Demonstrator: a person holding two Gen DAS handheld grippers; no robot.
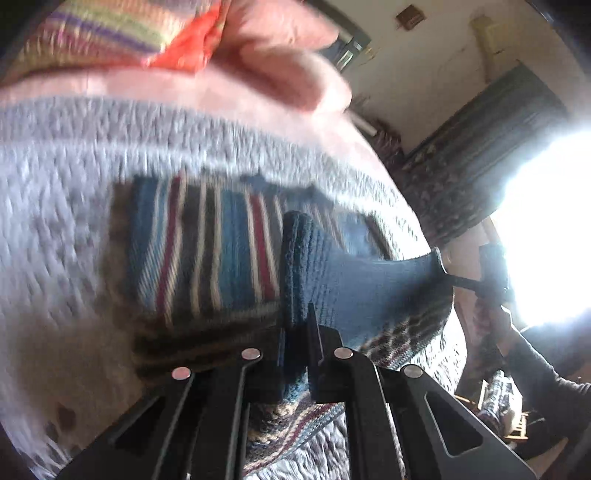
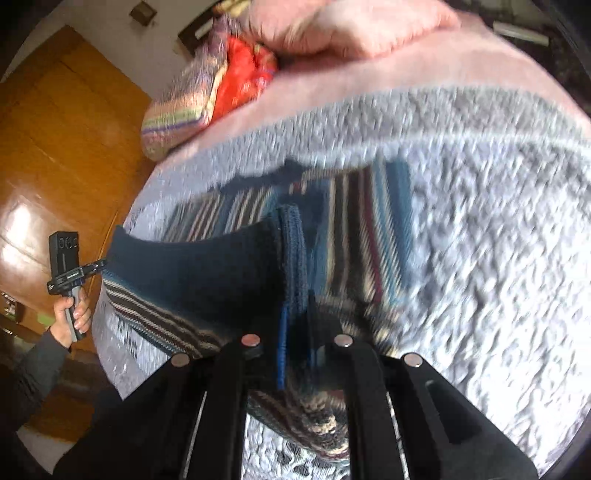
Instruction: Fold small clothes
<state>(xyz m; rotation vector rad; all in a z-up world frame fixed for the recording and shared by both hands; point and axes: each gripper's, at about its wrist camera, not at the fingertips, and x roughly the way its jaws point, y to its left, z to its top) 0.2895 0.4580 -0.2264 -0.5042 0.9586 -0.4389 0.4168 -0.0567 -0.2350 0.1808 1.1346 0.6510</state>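
- A folded pink blanket (image 2: 354, 33) lies at the far edge of the bed, with a rainbow-striped pillow (image 2: 177, 114) and a crumpled red cloth (image 2: 247, 77) to its left in the right wrist view; none of them touches the garment.
- No container is visible.
- The small striped knit garment with a dark blue ribbed band (image 1: 207, 254) lies on the pale grey textured bedspread (image 1: 55, 206), its blue band lifted and stretched between the two grippers.
- The left gripper (image 1: 295, 354) is clenched on the blue band; the right gripper (image 2: 295, 347) pinches the same band.
- Bare bedspread lies open right of the garment in the right wrist view; the bed's left edge drops toward a wooden cupboard (image 2: 55, 147).
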